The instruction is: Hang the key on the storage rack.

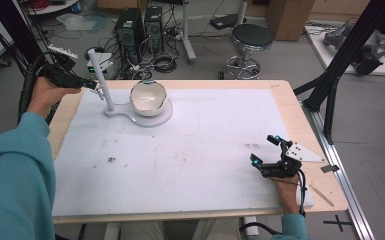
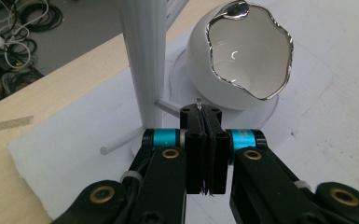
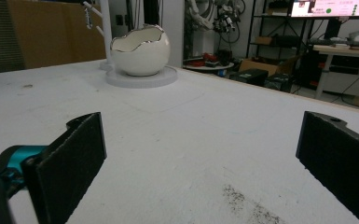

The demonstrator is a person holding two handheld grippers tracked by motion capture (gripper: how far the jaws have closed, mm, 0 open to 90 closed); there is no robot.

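A white stand [image 1: 107, 95] with a ribbed post [image 2: 147, 60] and thin pegs [image 2: 121, 142] rises at the back left of the white mat. Its round base [image 1: 152, 119] carries a white egg-shaped bowl [image 1: 148, 98] with a jagged silver rim [image 2: 249, 46]; the bowl [image 3: 140, 55] also shows far off in the right gripper view. My left gripper [image 1: 96, 86] is level beside the post, shut [image 2: 204, 112] on a thin silver piece [image 2: 198, 101] that pokes out between the pads. My right gripper [image 1: 265, 149] rests near the front right of the mat, jaws wide open [image 3: 200, 154] with nothing between them.
The white mat [image 1: 190, 150] covers most of the wooden table [image 1: 320, 195]. Dark smudges [image 3: 242, 203] mark the mat in front of the right gripper. Behind the table stand a stool [image 1: 250, 42], computer towers [image 1: 130, 30] and cables on the floor.
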